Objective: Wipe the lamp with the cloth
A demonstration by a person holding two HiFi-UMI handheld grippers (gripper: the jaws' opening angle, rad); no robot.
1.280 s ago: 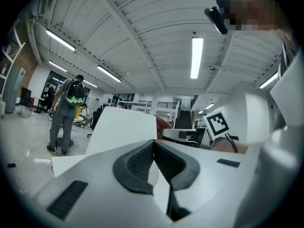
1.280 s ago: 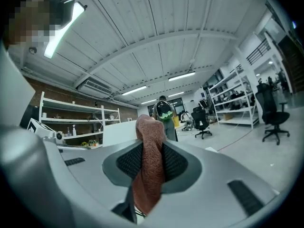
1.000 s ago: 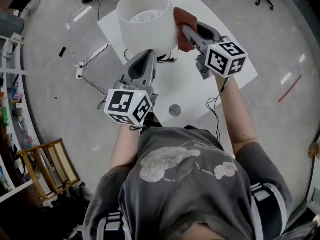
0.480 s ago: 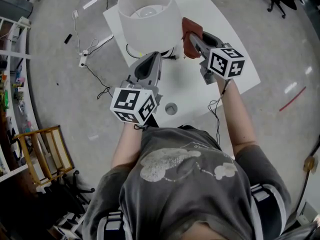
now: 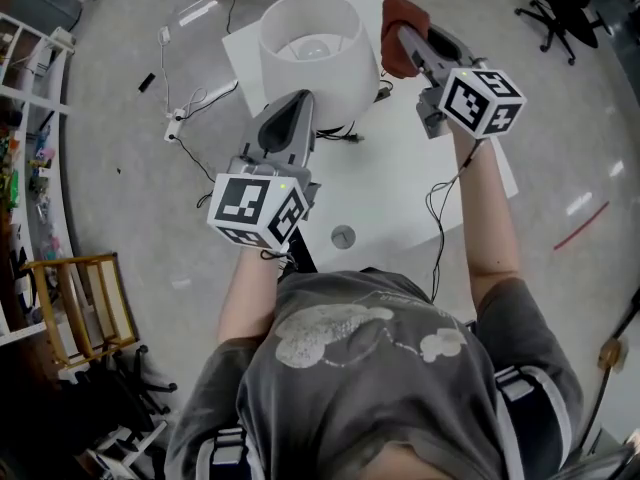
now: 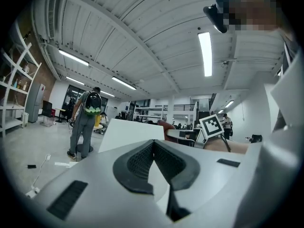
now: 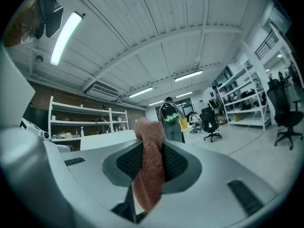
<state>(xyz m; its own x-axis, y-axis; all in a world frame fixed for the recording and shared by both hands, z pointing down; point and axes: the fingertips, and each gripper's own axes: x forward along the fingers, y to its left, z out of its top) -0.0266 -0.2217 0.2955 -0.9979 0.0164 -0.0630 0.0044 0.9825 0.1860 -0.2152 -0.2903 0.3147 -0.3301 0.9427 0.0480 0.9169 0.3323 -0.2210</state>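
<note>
1. The lamp [image 5: 318, 63] is set on the white table [image 5: 400, 183], with its shade seen from above.
2. The cloth [image 5: 398, 13] is pinched between the jaws of the right gripper [image 5: 405, 36], just beside the shade.
3. The left gripper [image 5: 297, 103] is held near the shade, its jaws closed on nothing.

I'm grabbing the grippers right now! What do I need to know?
Left gripper: shut, empty, by the near side of the lamp.
Right gripper: shut on the cloth, held beside the shade's right side; whether they touch doesn't show.
The lamp stands upright on the white table.
Done: cloth gripped and brought to the shade.
Left: wipe the shade; how much is already clean can't be told.
</note>
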